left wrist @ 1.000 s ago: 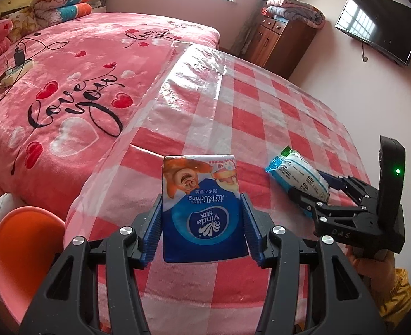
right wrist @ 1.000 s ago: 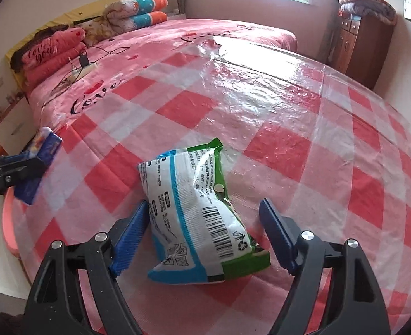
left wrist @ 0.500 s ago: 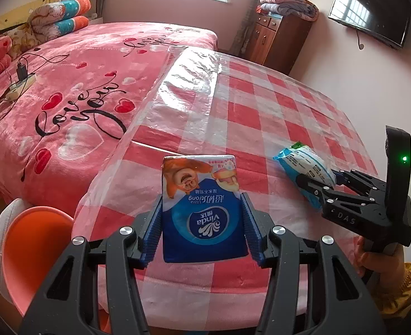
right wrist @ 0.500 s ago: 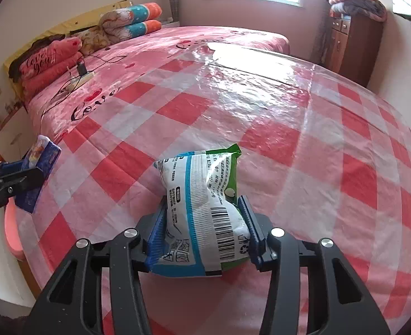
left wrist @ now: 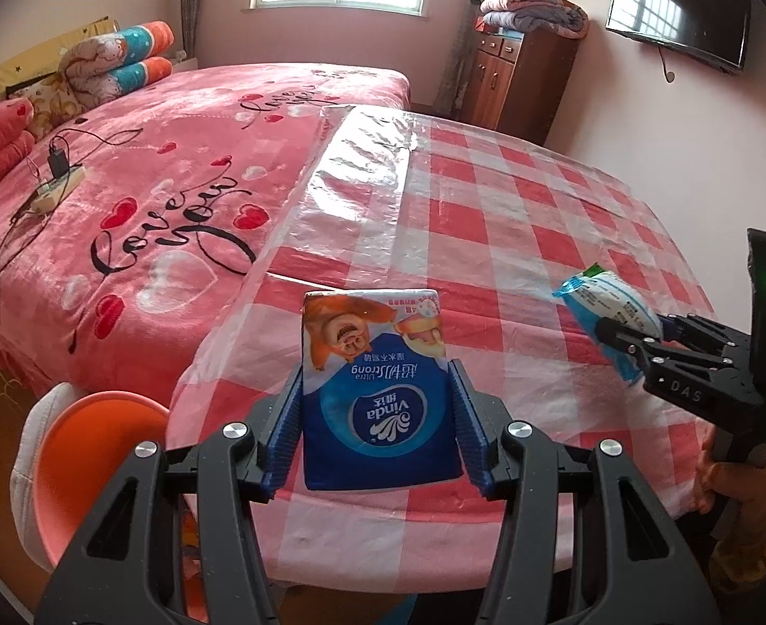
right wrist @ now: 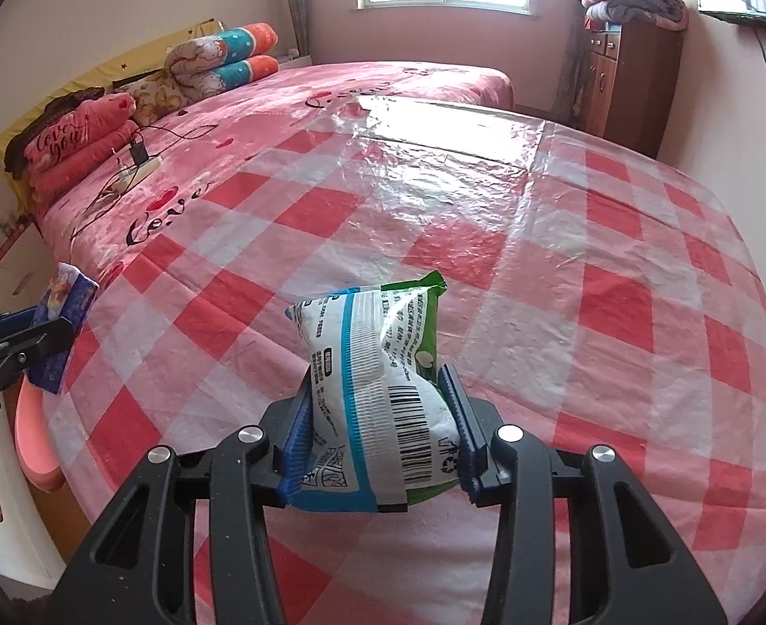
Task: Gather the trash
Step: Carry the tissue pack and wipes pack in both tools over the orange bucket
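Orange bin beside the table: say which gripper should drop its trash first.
Left gripper, probably: with its blue tissue pack it hangs near the round orange bin; the right gripper is farther.

We see a bench (right wrist: pixel 617 312) under a red-checked cloth and clear plastic; beside it, a bed (left wrist: pixel 174 166) carries a power strip (left wrist: pixel 60 190).

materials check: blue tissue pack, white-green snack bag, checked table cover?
Blue Vinda tissue pack: soft printed plastic film, fairly glossy; sides give slightly between the left gripper fingers.
White-and-green snack bag: thin glossy plastic film; it creases and pinches in at the right gripper.
Red-and-white checked table cover: probably a checked cloth under clear plastic sheeting; wrinkled, with strong window glare.
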`<state>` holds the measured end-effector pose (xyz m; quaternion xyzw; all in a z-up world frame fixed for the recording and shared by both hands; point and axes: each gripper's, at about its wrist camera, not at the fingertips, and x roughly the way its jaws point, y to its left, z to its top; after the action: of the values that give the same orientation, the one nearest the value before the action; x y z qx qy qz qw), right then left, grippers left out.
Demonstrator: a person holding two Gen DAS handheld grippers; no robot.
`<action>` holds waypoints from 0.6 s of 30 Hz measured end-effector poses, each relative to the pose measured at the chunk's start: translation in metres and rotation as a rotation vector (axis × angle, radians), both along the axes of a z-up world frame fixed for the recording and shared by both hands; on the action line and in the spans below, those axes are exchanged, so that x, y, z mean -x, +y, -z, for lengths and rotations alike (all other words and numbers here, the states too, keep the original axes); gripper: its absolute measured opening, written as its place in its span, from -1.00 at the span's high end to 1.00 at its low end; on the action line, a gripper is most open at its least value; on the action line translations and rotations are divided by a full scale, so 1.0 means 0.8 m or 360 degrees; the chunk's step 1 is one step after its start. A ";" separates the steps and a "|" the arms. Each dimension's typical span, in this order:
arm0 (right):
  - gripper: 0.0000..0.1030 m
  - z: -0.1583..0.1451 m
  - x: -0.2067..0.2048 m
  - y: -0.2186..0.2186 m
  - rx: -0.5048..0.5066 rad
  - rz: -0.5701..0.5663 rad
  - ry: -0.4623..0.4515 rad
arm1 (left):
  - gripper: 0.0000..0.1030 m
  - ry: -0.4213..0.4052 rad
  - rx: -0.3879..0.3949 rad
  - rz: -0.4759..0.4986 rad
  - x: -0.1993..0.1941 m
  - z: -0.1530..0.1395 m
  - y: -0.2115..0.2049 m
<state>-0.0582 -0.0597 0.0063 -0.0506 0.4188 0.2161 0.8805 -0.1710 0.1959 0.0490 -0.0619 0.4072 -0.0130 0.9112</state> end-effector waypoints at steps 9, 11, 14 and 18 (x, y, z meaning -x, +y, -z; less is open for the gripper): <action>0.11 -0.013 0.017 0.002 0.0002 -0.0028 -0.0027 | -0.04 -0.0026 -0.0019 -0.0056 0.016 -0.008 0.015; 0.11 -0.015 0.020 0.004 0.0006 -0.0036 -0.0031 | -0.04 -0.0032 -0.0025 -0.0067 0.019 -0.010 0.018; 0.11 -0.016 0.026 0.009 0.0012 -0.0054 -0.0035 | -0.04 -0.0040 -0.0028 -0.0077 0.023 -0.012 0.022; 0.11 -0.018 0.033 0.015 0.0020 -0.0080 -0.0039 | -0.04 -0.0048 -0.0029 -0.0091 0.029 -0.016 0.027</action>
<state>-0.0845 -0.0478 0.0203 -0.0691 0.4079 0.2349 0.8796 -0.1939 0.2177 0.0616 -0.0650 0.3914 0.0159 0.9178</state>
